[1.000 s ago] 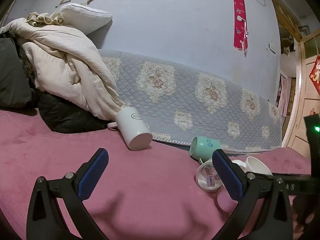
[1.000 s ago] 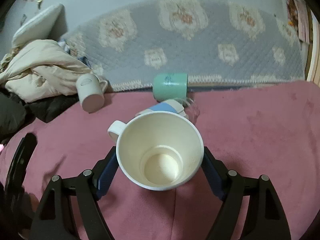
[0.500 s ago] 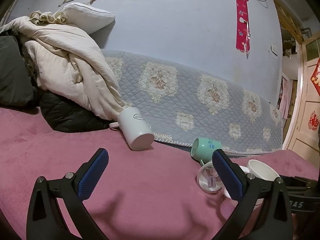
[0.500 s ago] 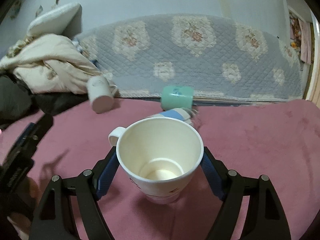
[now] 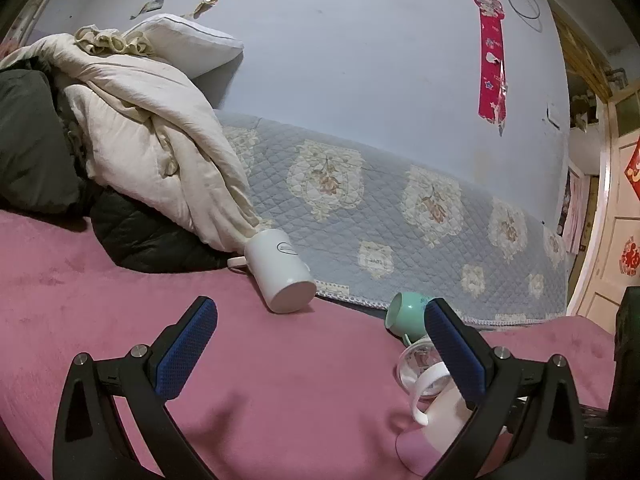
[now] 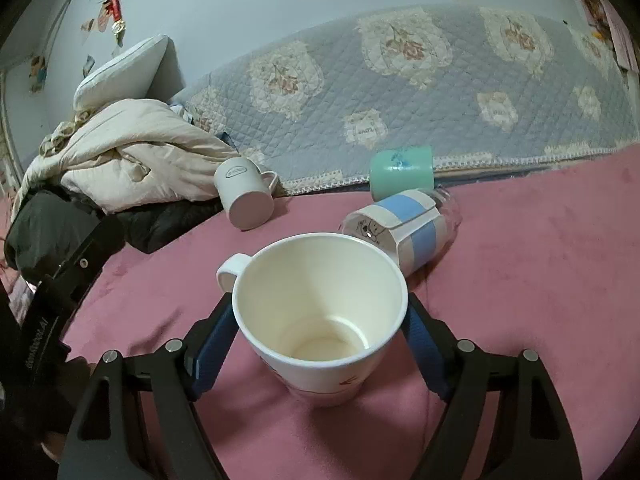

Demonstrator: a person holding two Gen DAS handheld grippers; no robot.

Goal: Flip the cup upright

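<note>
Right wrist view shows the right tool (image 6: 320,332) clenched around a white cup (image 6: 320,316), which stands upright, mouth up, on the pink bed cover (image 6: 520,280). Just behind the cup a blue-banded glass (image 6: 404,228), a green mug (image 6: 401,174) and a white mug (image 6: 244,196) lie tipped over. Left of the cup, the left tool (image 5: 320,344) hangs released, grasping nothing.
</note>
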